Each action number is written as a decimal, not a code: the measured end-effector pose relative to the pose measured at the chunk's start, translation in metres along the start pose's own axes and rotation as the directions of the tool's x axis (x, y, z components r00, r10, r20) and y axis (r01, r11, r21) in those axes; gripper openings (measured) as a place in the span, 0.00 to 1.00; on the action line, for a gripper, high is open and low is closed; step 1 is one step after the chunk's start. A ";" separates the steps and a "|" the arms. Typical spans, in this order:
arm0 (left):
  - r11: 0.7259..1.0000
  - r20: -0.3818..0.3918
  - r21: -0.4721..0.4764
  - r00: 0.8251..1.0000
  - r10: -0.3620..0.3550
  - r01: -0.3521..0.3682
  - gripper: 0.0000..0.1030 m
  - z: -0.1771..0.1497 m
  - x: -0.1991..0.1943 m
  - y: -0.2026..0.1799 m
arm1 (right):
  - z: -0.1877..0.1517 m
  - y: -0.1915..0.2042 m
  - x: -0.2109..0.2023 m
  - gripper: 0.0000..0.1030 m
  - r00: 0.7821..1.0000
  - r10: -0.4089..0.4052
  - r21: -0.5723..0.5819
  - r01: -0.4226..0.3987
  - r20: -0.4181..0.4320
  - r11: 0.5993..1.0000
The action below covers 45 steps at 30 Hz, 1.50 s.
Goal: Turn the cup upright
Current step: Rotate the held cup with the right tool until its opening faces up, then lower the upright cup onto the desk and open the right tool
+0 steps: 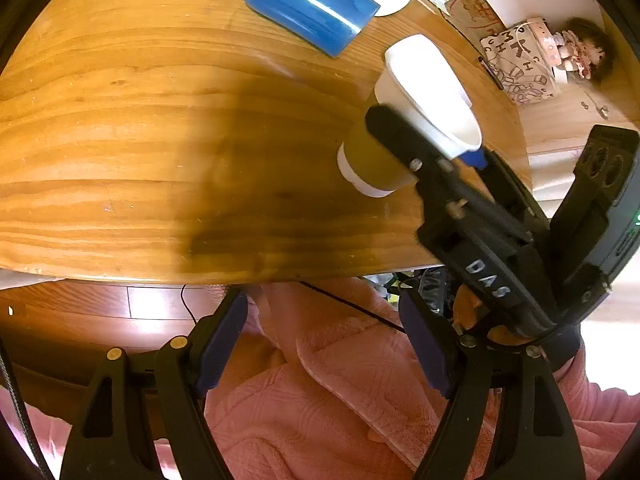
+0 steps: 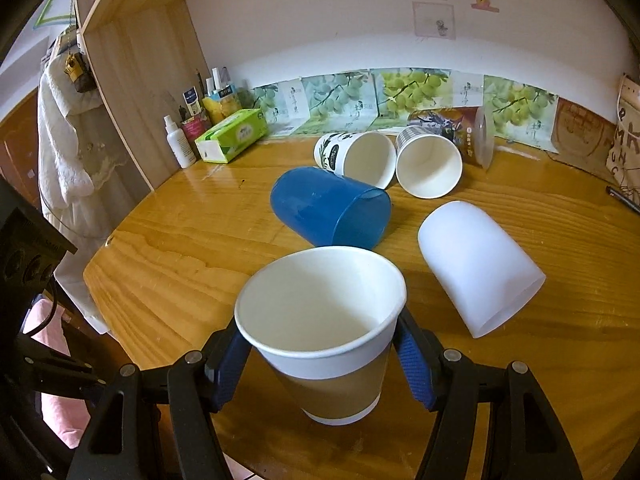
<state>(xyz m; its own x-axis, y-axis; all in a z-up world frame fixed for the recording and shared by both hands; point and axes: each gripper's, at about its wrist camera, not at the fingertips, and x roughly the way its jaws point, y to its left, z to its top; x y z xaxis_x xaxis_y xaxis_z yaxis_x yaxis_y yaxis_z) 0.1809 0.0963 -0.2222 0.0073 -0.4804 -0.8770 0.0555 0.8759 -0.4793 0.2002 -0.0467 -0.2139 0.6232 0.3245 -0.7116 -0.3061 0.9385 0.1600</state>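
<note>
One white paper cup (image 2: 324, 332), brown-banded, mouth up, clamped in right gripper (image 2: 320, 356).

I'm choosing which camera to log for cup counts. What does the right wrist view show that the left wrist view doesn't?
Only the right wrist view shows the white plastic cup on its side, the green tissue box, the spray bottle and the held cup's open mouth.

Only the left wrist view shows the left tool, open and holding nothing, over pink fabric.

Both show the brown-sleeved paper cup gripped by the right tool, the blue cup on its side and the wooden table.
</note>
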 end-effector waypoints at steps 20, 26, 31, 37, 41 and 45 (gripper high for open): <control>0.999 -0.034 0.033 0.999 -0.001 0.002 0.79 -0.012 0.005 -0.005 | -0.030 0.007 -0.003 0.68 0.992 -0.044 -0.038 0.040 -0.120 0.999; 0.999 -0.044 0.041 0.999 0.012 -0.011 0.79 -0.017 0.008 -0.006 | -0.038 0.003 -0.011 0.79 0.992 -0.046 0.013 0.048 -0.115 0.999; 0.998 -0.045 0.026 0.997 0.057 -0.056 0.79 -0.017 0.009 -0.005 | -0.041 -0.002 -0.013 0.80 0.991 -0.052 0.049 0.059 -0.120 0.997; 0.992 -0.040 0.005 0.991 0.128 -0.128 0.79 -0.012 0.015 -0.006 | -0.045 -0.008 -0.014 0.80 0.987 -0.059 0.064 0.069 -0.148 0.996; 0.980 -0.060 0.003 0.978 0.197 -0.198 0.79 -0.012 0.026 -0.008 | -0.058 -0.016 -0.020 0.82 0.981 -0.070 0.081 0.086 -0.183 0.993; 0.961 -0.082 0.018 0.958 0.275 -0.275 0.79 -0.021 0.040 -0.016 | -0.084 -0.023 -0.034 0.83 0.968 -0.091 0.101 0.116 -0.232 0.988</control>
<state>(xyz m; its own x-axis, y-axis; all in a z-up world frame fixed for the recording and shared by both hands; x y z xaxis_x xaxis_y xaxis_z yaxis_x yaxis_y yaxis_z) 0.1596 0.0640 -0.2506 -0.0595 -0.2152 -0.9748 0.0697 0.9732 -0.2191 0.1259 -0.0897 -0.2506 0.4642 0.2019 -0.8624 -0.1573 0.9770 0.1441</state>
